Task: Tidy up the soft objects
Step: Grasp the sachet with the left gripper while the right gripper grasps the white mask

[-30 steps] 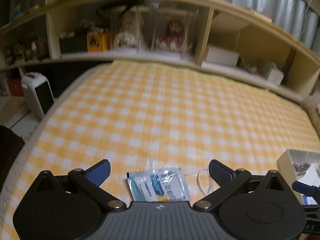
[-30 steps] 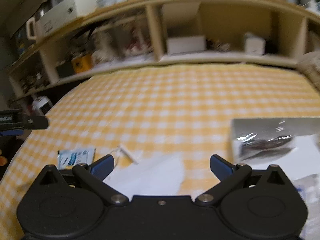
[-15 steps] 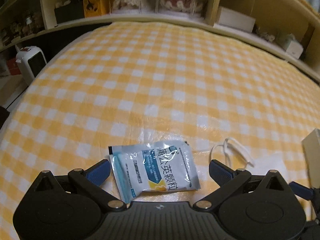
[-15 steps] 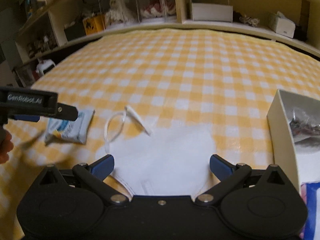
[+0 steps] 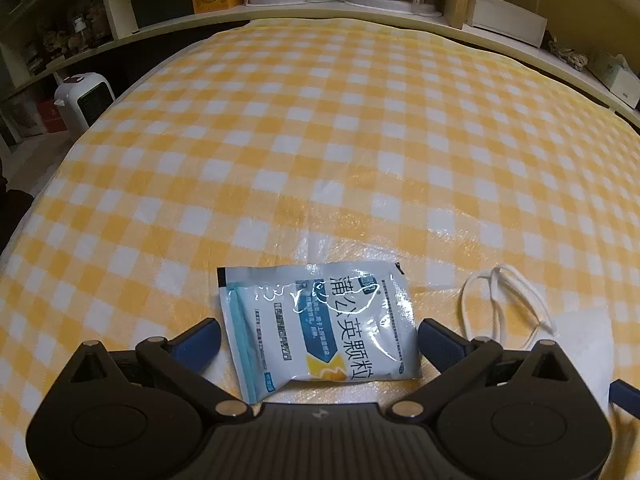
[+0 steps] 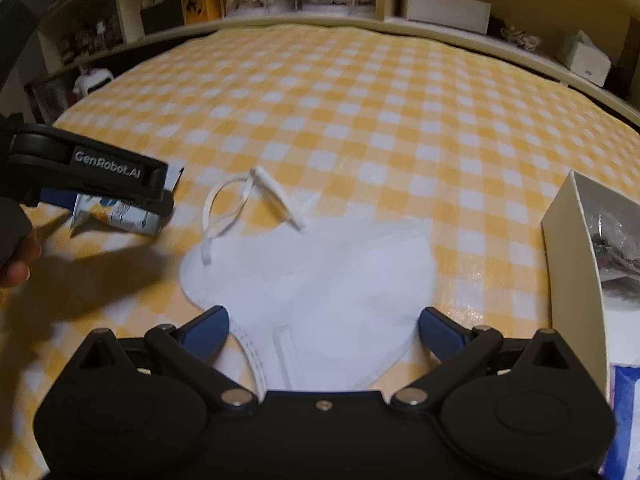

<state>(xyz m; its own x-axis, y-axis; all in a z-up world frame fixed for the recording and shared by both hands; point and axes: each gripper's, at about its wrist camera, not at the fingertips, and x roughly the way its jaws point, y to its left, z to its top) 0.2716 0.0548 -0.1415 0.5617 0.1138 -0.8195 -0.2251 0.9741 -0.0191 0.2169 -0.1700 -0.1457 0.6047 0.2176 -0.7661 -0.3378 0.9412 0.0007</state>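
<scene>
My left gripper (image 5: pixel 318 334) hangs low over the yellow checked cloth (image 5: pixel 320 140), its jaws spread wide; the sachet (image 5: pixel 320 328) lies flat directly between the blue fingertips, long axis running across the gap. My right gripper (image 6: pixel 323 330) is likewise spread, straddling the near edge of the white face mask (image 6: pixel 312 276); each hand sits nearest its own item.
</scene>
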